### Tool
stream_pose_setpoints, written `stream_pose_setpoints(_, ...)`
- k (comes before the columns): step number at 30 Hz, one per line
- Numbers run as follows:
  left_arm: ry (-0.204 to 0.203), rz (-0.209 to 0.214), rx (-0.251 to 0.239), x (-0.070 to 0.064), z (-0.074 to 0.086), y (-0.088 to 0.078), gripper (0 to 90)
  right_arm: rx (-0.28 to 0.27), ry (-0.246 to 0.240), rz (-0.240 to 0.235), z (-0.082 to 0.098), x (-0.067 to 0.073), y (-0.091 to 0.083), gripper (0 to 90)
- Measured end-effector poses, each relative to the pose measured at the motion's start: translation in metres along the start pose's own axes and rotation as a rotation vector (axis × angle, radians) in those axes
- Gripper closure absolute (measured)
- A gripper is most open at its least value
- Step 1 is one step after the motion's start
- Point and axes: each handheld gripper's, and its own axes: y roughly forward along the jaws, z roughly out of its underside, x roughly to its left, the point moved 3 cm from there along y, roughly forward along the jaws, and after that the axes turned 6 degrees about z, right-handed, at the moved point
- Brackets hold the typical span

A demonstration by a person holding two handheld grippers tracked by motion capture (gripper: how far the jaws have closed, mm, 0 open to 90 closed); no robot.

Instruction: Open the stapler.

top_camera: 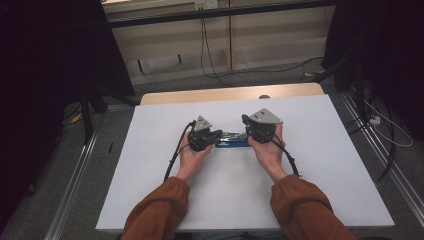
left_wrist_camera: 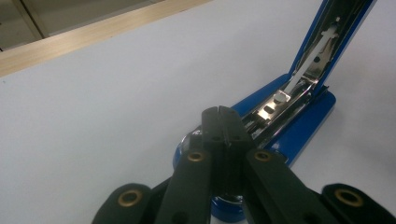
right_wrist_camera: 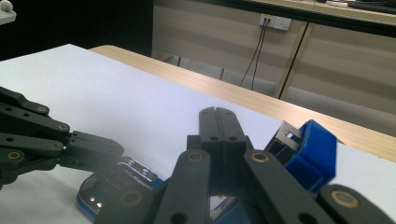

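Stapler: lid swung up, base flat on table.
Left gripper: jaws pressed together, pinning the front, seemingly.
Right gripper: jaws together, empty; steady the lid gently.

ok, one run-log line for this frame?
stapler: lid open, on table | left gripper: shut, over stapler's front end | right gripper: shut, by raised lid

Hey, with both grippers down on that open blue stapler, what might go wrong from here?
1. The stapler has its top arm swung up; it might snap down onto the base if nudged.
2. The left gripper and the right gripper are both shut and grip nothing, so the stapler may slide on the smooth white table.
3. In the right gripper view both sets of jaws crowd the stapler and may knock together.
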Motion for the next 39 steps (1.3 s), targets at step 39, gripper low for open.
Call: stream_pose_setpoints(39,-0.012,0.003,-0.004,0.0,0.001,0.0,90.0,0.039,0.038,-0.02,0.006,-0.041,-0.022,90.0)
